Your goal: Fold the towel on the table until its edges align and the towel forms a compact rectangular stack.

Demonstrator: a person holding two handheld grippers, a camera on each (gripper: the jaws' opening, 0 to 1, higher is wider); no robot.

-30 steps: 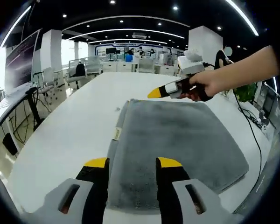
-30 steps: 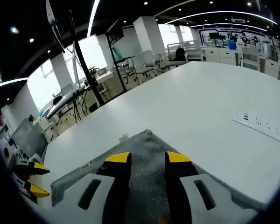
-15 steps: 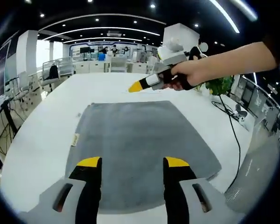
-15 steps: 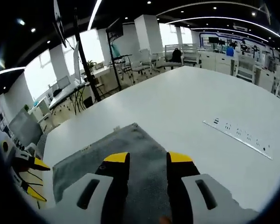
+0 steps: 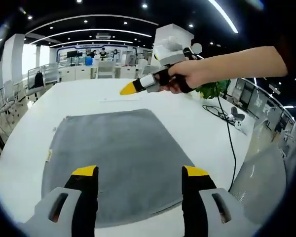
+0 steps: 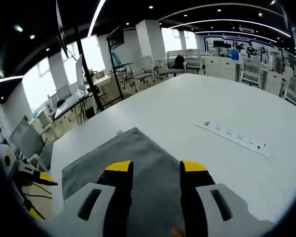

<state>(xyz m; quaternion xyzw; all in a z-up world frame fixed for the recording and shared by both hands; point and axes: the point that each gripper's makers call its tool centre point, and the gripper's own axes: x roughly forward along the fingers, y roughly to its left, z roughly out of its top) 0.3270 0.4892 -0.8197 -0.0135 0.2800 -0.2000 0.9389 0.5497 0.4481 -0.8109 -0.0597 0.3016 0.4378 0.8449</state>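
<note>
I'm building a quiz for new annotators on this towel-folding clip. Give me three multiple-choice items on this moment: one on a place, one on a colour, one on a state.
1. Where does the towel lie?
A. Flat on the white table
B. Draped over a chair
C. Hanging from the right gripper

2. What colour are the tips of the left gripper?
A. Red
B. Yellow
C. Green

3. What state are the jaws of the right gripper in?
A. Shut on the towel
B. Shut on a cable
C. Open, holding nothing

Answers:
1. A, the grey cloth is spread out on the tabletop in both views.
2. B, both jaw ends show yellow caps in the left gripper view.
3. C, the jaws stand apart above the towel, with the cloth showing in the gap between them.
</note>
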